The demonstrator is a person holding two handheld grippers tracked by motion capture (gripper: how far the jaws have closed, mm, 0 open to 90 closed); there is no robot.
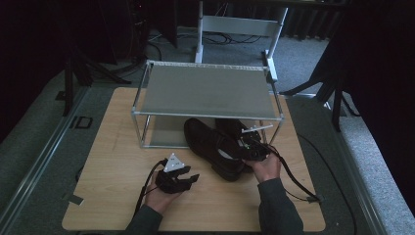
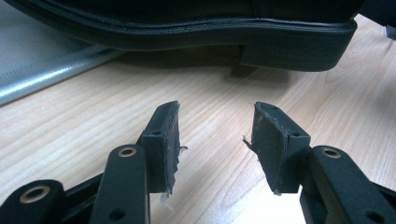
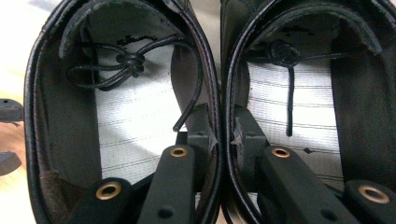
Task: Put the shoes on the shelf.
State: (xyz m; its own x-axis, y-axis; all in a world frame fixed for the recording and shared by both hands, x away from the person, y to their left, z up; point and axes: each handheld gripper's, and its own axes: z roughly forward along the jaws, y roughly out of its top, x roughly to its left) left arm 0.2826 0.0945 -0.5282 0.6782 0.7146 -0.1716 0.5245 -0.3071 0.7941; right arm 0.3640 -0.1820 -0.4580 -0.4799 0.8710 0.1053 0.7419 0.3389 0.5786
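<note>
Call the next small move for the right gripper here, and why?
Probably slide the pair forward, deeper under the shelf rack. The right gripper is shut on the two black shoes' adjoining inner walls, one jaw inside each shoe, so both move as one. Their toes sit under the rack; the heels still stick out over the wooden table. The left gripper is open, resting nearby.

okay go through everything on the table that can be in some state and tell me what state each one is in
Left shoe: upright, laces tied, inner wall pinched against the other shoe.
Right shoe: upright beside it, inner wall pinched too.
Right gripper: shut on both shoes' adjoining walls, one jaw inside each.
Left gripper: open, holding nothing, resting on the table.
Rack: upright, top shelf bare.
</note>
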